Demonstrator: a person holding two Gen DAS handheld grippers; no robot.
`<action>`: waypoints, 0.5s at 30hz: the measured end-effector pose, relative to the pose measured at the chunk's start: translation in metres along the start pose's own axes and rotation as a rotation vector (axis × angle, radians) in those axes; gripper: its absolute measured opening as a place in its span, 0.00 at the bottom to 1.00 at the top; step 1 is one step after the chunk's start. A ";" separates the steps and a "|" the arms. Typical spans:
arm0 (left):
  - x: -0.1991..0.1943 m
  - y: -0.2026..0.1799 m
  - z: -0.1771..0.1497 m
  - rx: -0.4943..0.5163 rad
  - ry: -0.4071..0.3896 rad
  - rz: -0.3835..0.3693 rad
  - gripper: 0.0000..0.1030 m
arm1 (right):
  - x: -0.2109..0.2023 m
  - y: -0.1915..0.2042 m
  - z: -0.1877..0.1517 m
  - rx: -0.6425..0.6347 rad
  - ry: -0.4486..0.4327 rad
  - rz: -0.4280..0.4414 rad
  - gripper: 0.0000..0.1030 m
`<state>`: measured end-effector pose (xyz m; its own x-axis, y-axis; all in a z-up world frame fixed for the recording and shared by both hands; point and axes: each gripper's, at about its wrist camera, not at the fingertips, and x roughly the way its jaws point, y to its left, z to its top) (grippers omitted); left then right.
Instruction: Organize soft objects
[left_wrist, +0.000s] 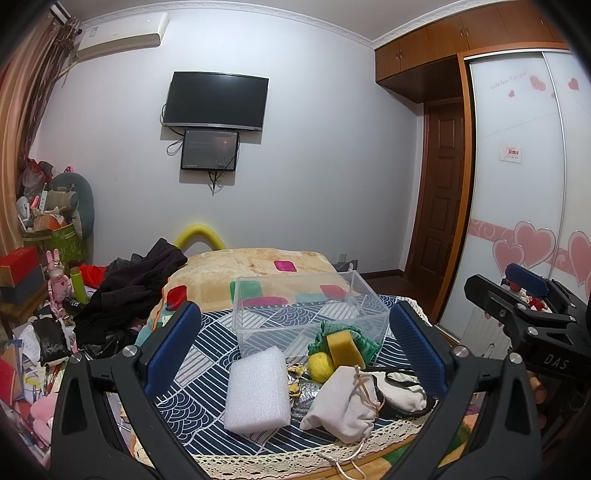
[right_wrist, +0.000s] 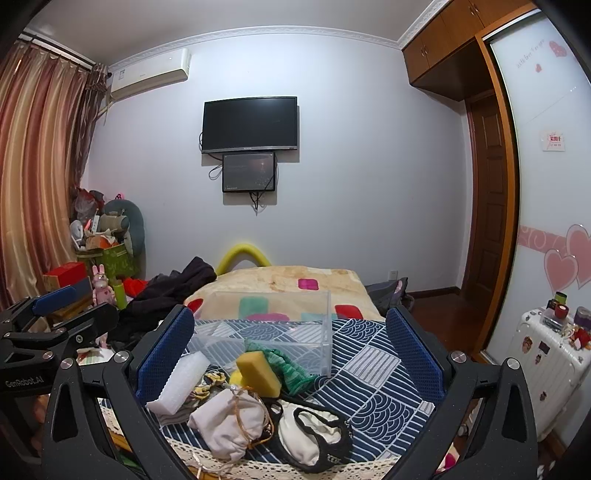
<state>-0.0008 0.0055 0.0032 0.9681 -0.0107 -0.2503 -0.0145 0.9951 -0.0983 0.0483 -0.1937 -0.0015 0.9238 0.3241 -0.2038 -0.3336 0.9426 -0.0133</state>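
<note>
Both tongs stand wide, holding nothing: the left tongs (left_wrist: 295, 347) face the pile, and the right tongs (right_wrist: 291, 350), marked "DAS" in the left view, hang at 3 o'clock there. The left pair reads "GenRobot.AI" in the right view. The clear box (left_wrist: 310, 308) sits at 12 o'clock. The foam block (left_wrist: 258, 390), pouch (left_wrist: 345, 404) and sponge (left_wrist: 345, 349) lie before it. The yellow ball (left_wrist: 320, 365) is half hidden.

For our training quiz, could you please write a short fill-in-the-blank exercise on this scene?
1. The clear plastic box holds ____.
2. The white foam block lies to the ____ of the cloth pouch in the left wrist view.
3. The jaws of both grippers stand ____.
4. The sponge leaning on the green cloth is ____.

Missing: nothing; left; open; yellow
</note>
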 end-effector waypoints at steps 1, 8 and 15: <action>0.000 0.000 0.000 0.000 0.000 0.000 1.00 | 0.000 0.000 0.000 0.000 0.000 0.000 1.00; 0.000 0.000 0.000 0.001 -0.001 0.000 1.00 | -0.002 0.002 0.001 -0.002 -0.004 0.003 1.00; -0.001 0.000 0.004 0.001 -0.005 0.002 1.00 | -0.001 0.002 0.000 -0.002 -0.005 0.005 1.00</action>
<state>-0.0009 0.0060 0.0075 0.9692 -0.0081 -0.2461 -0.0162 0.9952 -0.0966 0.0466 -0.1918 -0.0012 0.9231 0.3290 -0.1989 -0.3385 0.9409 -0.0144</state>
